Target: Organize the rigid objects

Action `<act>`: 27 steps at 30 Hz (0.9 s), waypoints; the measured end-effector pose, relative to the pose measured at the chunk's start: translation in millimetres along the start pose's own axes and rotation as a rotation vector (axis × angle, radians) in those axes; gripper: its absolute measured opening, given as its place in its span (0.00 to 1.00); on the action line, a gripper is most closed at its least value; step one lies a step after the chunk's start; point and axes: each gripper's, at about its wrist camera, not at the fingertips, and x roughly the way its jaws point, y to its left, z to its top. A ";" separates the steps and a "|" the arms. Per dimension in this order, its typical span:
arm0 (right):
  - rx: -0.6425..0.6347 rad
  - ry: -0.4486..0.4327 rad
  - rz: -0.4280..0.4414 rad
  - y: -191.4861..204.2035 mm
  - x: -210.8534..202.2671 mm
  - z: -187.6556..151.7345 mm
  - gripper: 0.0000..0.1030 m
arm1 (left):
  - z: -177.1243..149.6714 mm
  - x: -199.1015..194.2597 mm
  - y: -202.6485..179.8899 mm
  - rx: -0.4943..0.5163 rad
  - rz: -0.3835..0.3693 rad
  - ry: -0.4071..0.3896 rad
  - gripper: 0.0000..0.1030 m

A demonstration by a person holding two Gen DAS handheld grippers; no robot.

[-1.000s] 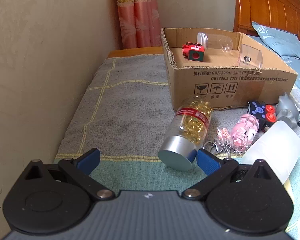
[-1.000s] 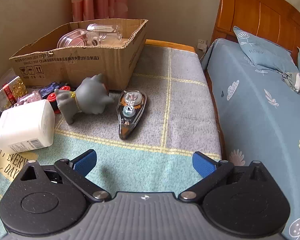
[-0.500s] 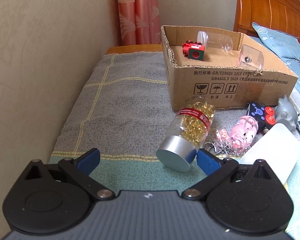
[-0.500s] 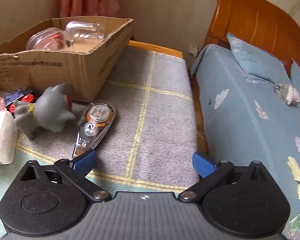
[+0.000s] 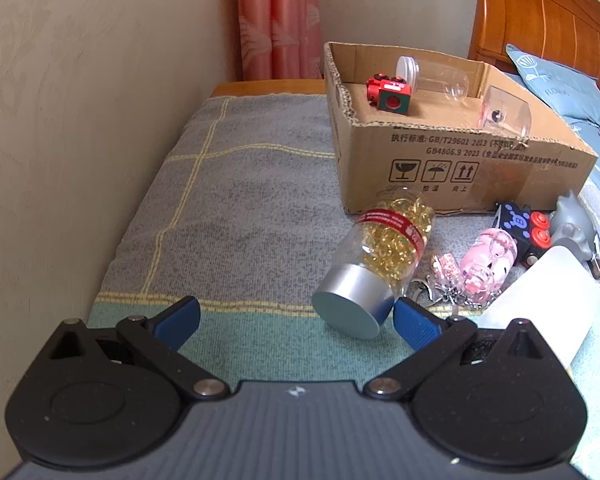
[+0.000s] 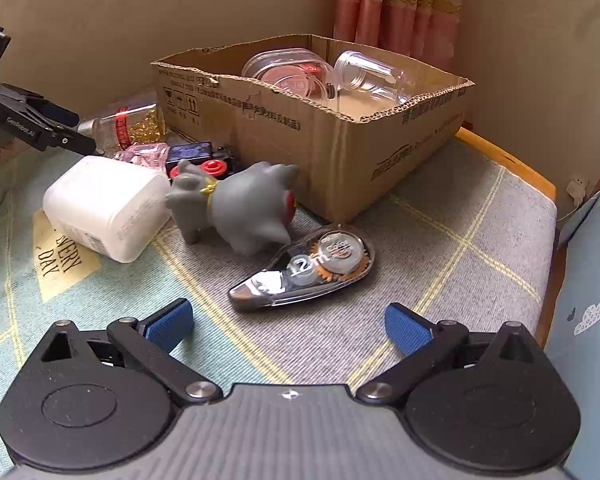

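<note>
Both hand-held grippers low over the worktop, jaws spread wide and empty.

The left hand-held gripper [image 5: 296,316] faces the capsule bottle [image 5: 374,262] lying just before its right finger; the right hand-held gripper [image 6: 288,322] faces the correction tape [image 6: 304,274] beside the cardboard box [image 6: 340,140].

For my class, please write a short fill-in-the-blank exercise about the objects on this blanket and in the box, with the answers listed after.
1. The red toy train lies inside the ____ box.
2. The bottle of golden capsules lies on its side, closed by a ____ cap.
3. The correction tape dispenser lies just ahead of the open ____ gripper.
4. The toy beside the white bottle is a ____ animal figure.

Answers: cardboard; silver; right; grey
</note>
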 end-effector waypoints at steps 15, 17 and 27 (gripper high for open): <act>-0.107 0.057 0.093 -8.6 27.6 31.9 1.00 | 1.1 4.4 -0.1 -0.003 -0.013 0.023 0.99; -0.127 0.072 0.114 -1.8 23.4 29.2 1.00 | 1.4 5.4 1.3 0.001 0.008 0.021 0.99; -0.149 0.098 0.135 45.7 2.1 8.6 1.00 | 18.1 19.8 27.9 -0.024 0.131 -0.002 0.99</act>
